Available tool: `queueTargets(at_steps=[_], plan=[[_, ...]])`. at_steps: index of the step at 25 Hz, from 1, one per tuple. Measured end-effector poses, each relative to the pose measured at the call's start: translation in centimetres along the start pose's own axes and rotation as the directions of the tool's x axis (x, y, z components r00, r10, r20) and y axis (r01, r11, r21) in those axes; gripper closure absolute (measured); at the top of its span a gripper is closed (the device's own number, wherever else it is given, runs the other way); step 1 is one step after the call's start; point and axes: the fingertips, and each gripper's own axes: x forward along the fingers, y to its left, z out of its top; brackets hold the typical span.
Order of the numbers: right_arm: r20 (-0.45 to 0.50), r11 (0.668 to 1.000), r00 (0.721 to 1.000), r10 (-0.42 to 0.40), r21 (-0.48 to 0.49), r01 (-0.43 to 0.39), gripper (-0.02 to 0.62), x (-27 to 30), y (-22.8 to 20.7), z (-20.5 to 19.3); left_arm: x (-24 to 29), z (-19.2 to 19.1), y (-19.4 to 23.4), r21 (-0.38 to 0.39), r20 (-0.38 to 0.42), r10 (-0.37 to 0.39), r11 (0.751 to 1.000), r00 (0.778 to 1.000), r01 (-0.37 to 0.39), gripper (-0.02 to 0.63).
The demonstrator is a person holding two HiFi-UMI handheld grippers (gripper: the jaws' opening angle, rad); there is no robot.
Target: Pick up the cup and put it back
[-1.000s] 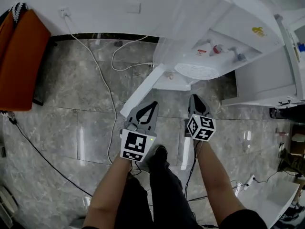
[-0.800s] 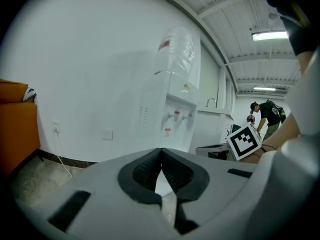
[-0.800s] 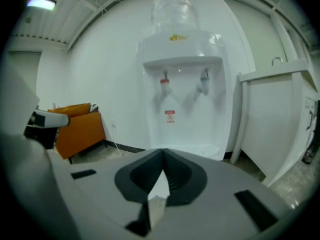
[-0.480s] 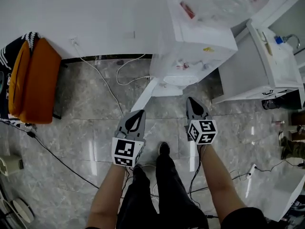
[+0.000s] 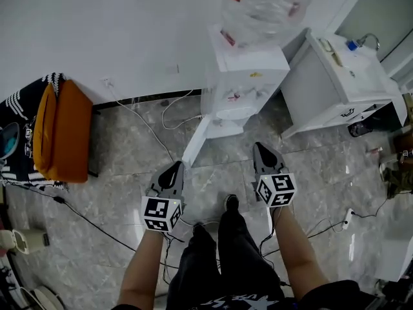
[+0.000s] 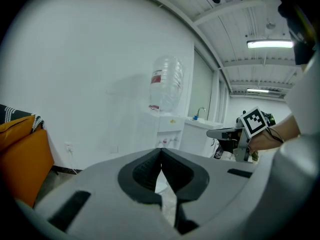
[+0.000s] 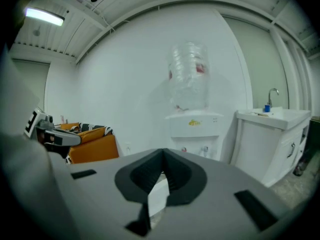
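Now facing the water dispenser point(image 5: 245, 82) above the marble floor point(image 5: 122, 173); left tool point(image 5: 174, 168) and right tool point(image 5: 261, 149) both closed tight, gripping nothing (cup impossible to locate in any view)

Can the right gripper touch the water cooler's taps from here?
Probably not yet. The right gripper, shut, hangs over the floor, apart from the taps on the water cooler. Nothing stands between them, so a step forward should bring it there.

Two tongs point(image 5: 175, 166) point(image 5: 260, 147), one water dispenser point(image 5: 248, 66), one bottle point(image 5: 268, 2), one sink cabinet point(image 5: 339, 76), one orange seat point(image 5: 64, 134).
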Motion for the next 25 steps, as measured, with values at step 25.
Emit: queueTargets(at_steps=[25], plan=[[0.048, 1.0, 0.999, 0.021, 0.014, -0.021, 0.591, -15.2, -2.3, 6.4, -5.9, 5.4, -12.3, 0.0, -0.011, -0.017, 1.0, 1.0, 0.017, 0.597]])
